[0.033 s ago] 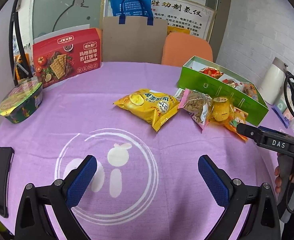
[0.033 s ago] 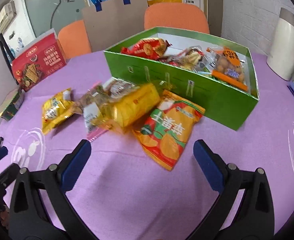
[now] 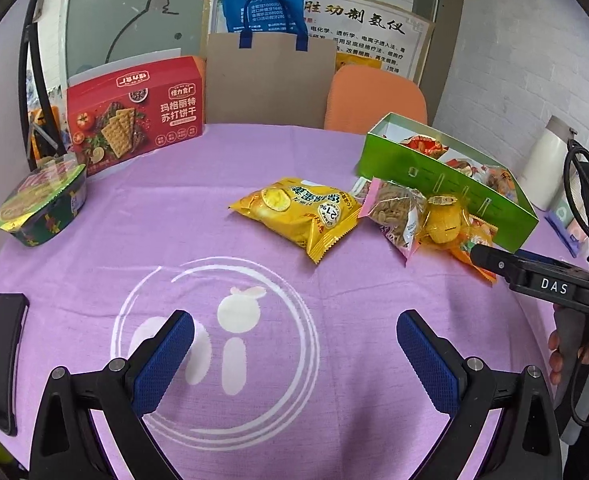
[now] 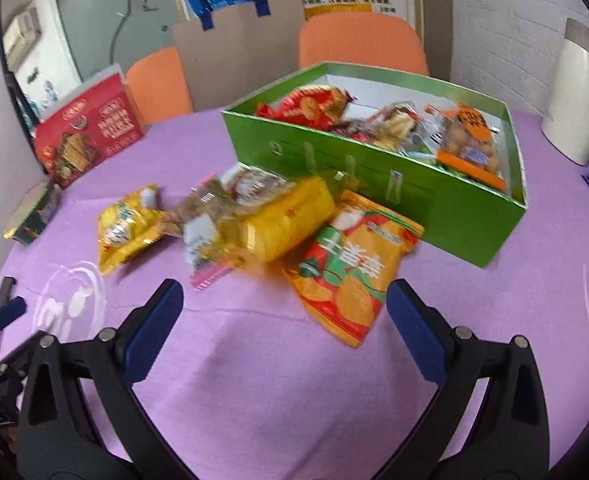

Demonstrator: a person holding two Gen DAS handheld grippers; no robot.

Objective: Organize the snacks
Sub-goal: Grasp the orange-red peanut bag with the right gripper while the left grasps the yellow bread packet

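Observation:
A green box [image 4: 374,176] holds several snack packs on the purple table. In front of it lie an orange chip bag [image 4: 354,268], a yellow pack [image 4: 290,220], a clear bag of brown snacks [image 4: 210,224] and a yellow chip bag [image 4: 126,228]. The same yellow chip bag [image 3: 298,212], brown snack bag [image 3: 394,212] and green box [image 3: 446,184] show in the left wrist view. My left gripper [image 3: 294,344] is open and empty over the white logo. My right gripper [image 4: 284,316] is open and empty, just short of the orange bag.
A red cracker box [image 3: 134,116] stands at the back left, a noodle bowl [image 3: 42,204] at the left edge. A black phone [image 3: 2,360] lies near left. A white kettle [image 4: 578,92] stands far right. Orange chairs [image 4: 358,40] and a paper bag [image 3: 270,80] are behind the table.

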